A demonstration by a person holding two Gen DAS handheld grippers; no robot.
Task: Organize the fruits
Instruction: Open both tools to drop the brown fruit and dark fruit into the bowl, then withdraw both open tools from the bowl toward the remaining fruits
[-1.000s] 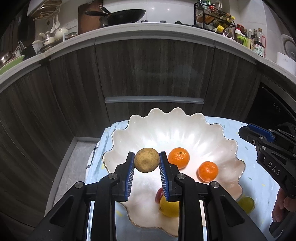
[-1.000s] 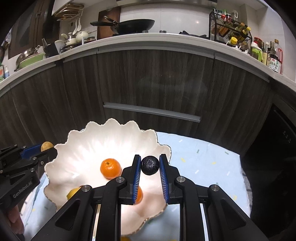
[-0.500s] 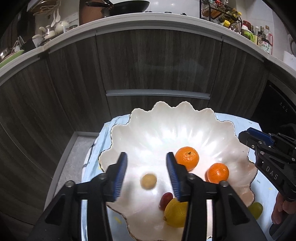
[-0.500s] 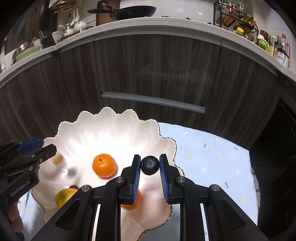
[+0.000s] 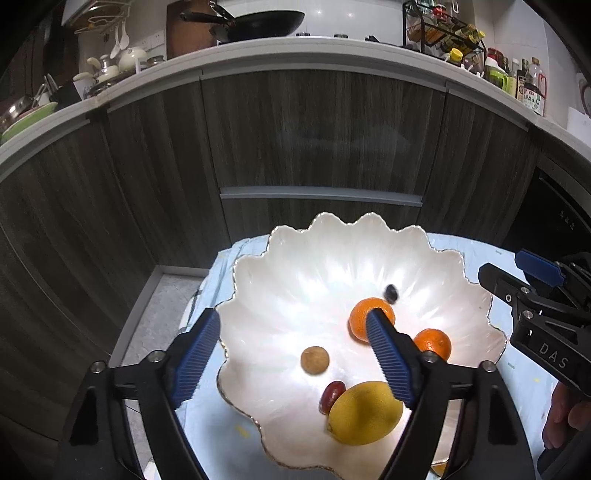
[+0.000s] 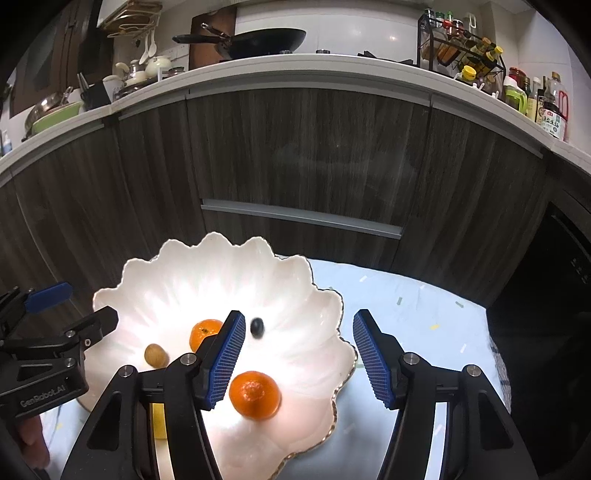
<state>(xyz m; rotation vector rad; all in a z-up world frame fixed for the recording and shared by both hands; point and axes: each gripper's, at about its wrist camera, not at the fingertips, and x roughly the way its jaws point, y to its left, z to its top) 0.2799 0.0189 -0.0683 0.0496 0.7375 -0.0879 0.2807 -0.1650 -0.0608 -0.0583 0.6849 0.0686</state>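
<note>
Dark wood kitchen cabinets [image 5: 317, 140] across the back, cluttered worktop above with a black wok [image 5: 258, 24] and a bottle rack. Below, a pale blue surface [image 6: 406, 306] flecked with small marks. On it, dead centre, a big white scalloped bowl [image 5: 332, 236] with a gilt rim.

Inside the bowl, largest first: a yellow lemon [image 5: 364, 413] at the near edge, touching a small red fruit [image 5: 331, 396]. Two mandarins next, one [image 5: 360, 317] partly behind a left pad, the other [image 5: 432, 343] just beside it toward the rim. A small brown round fruit [image 5: 314, 360] sitting alone near the middle. Smallest of all, a dark berry-like fruit [image 6: 257, 327], blurred, so possibly rolling or dropping; hard to say which.

Left claw [image 5: 295, 354] spread wide over the bowl, nothing between the pads. Right claw [image 6: 297, 358] likewise wide apart and empty, poised above the bowl's right half, the dark fruit just off its left pad.

Progress, as a judgement: well along. Six fruits gathered in the bowl, both claws free. Left over: a sliver of something yellowish at the bottom edge of the left view, outside the bowl, too cropped to name. Possibly one more pickup; otherwise close to finished.
</note>
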